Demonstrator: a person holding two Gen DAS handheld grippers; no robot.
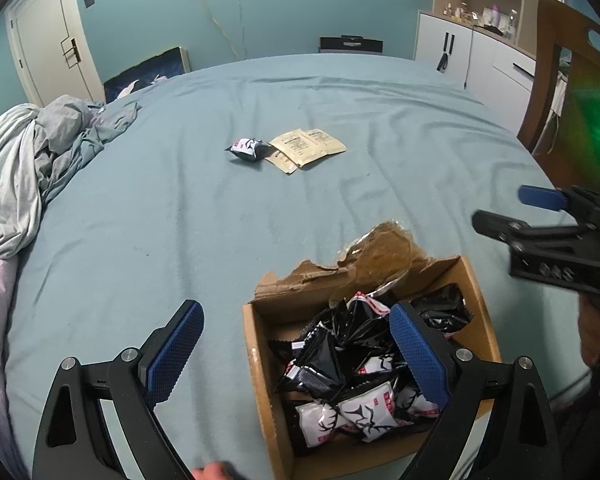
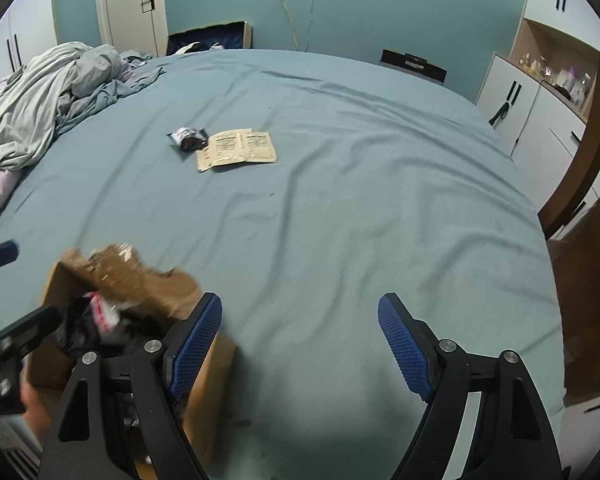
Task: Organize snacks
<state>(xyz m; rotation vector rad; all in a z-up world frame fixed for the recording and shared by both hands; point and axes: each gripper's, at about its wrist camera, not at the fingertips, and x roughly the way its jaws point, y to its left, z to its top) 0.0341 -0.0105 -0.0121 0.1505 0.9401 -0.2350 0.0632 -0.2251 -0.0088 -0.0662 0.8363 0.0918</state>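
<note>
left gripper (image 1: pixel 296 344): matte black arms, blue diamond-textured pads (image 1: pixel 174 350), shiny silver screws at pivots. right gripper (image 2: pixel 300 340) same build. bit of bare skin, hand (image 1: pixel 592 336), behind its handle.

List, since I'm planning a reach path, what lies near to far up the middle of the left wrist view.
Cardboard box of snack packets → bare bedsheet → black packet beside tan sachets → blue wall.
</note>
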